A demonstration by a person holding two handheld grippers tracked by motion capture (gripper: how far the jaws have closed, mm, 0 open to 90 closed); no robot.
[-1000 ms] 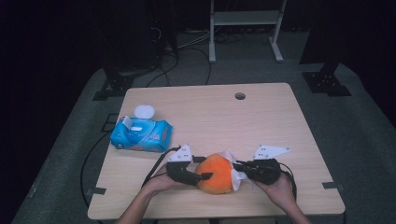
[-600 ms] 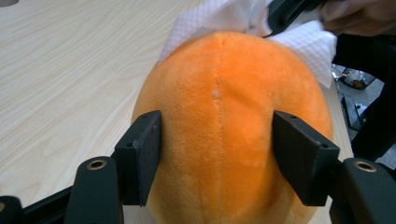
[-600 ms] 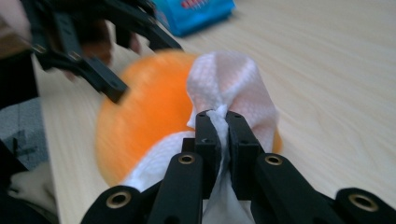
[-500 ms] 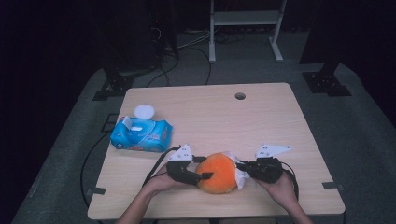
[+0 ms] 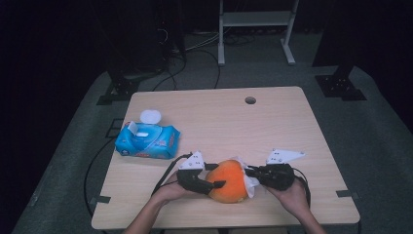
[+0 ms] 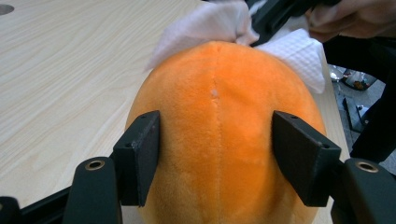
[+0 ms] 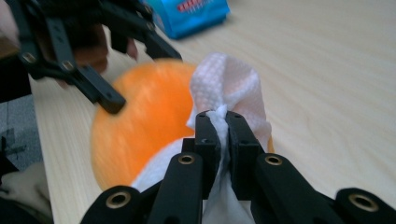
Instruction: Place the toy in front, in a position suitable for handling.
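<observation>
blue wipes pack, wooden table

Both forearms come in low over the near edge, each hand wrapped around the back of its tool, and the two tools point inward at each other. The left gripper lies nearly level with its jaws spread wide, the black pads pressed into either flank of the orange plush ball. The right gripper, gripped by the right hand, is aimed at the far side of that ball with its jaws pinched tight together on a bunched white wipe.
</observation>
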